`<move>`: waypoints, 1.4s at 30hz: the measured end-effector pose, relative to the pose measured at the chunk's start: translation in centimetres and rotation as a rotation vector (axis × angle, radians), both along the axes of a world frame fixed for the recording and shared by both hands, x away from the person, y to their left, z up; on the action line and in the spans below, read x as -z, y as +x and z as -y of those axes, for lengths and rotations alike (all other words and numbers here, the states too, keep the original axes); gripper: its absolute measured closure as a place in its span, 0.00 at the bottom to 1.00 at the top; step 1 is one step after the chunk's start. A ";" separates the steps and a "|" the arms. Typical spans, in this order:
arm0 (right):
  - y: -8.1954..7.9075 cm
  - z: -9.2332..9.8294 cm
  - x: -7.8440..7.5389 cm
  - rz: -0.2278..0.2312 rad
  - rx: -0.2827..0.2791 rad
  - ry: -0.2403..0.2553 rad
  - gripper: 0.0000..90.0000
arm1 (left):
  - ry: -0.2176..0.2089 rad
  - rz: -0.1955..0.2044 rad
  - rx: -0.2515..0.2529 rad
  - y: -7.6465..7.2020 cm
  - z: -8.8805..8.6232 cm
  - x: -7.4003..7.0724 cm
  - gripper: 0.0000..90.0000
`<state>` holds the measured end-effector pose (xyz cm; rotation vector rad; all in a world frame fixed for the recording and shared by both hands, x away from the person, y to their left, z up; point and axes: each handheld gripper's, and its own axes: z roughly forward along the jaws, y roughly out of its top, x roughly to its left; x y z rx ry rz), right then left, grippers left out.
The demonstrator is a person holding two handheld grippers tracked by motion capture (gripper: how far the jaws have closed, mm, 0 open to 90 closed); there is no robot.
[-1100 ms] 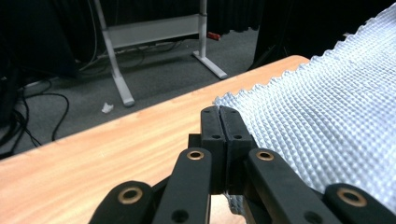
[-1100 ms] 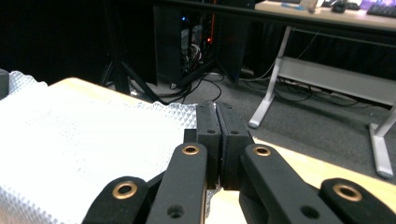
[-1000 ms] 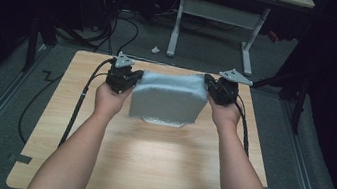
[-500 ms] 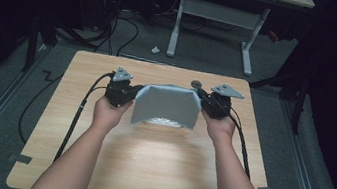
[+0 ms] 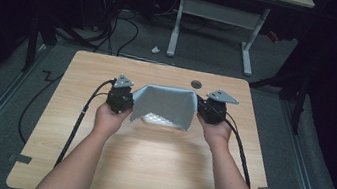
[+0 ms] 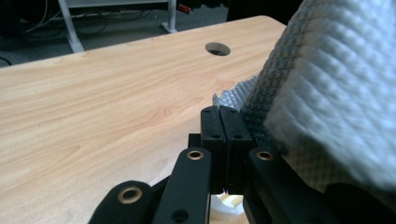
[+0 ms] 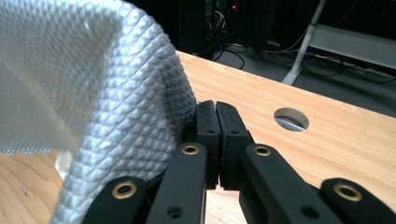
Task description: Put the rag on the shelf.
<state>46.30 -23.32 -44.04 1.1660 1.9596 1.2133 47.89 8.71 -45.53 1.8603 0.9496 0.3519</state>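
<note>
You hold a pale grey-white cloth (image 5: 165, 105) with a woven diamond pattern, a quilted grid of small raised lozenges that reads darker grey in the shaded folds and almost white where light falls on it; your left gripper (image 6: 220, 122) is matt black, with brass-coloured rivets ringing its linkage arms; your right gripper (image 7: 215, 122) is the same black with the same brass rings; each carries a grey plate on top and trails a black cable; the table (image 5: 83, 76) is light honey-toned wood with fine streaked grain and a dark round hole (image 5: 196, 84); the floor (image 5: 4, 95) around it is dull grey.
</note>
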 end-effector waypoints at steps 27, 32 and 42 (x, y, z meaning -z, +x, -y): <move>0.7 0.3 3.1 -0.069 0.020 -0.006 0.99 | 0.011 -0.030 -0.003 -0.2 -0.4 1.5 0.98; 0.6 0.5 3.0 -0.069 0.029 -0.002 0.95 | 0.012 -0.023 -0.023 -0.2 -0.8 1.3 0.90; 0.3 1.6 1.5 -0.039 0.051 0.009 0.82 | -0.009 0.002 -0.079 -0.4 -2.5 0.1 0.75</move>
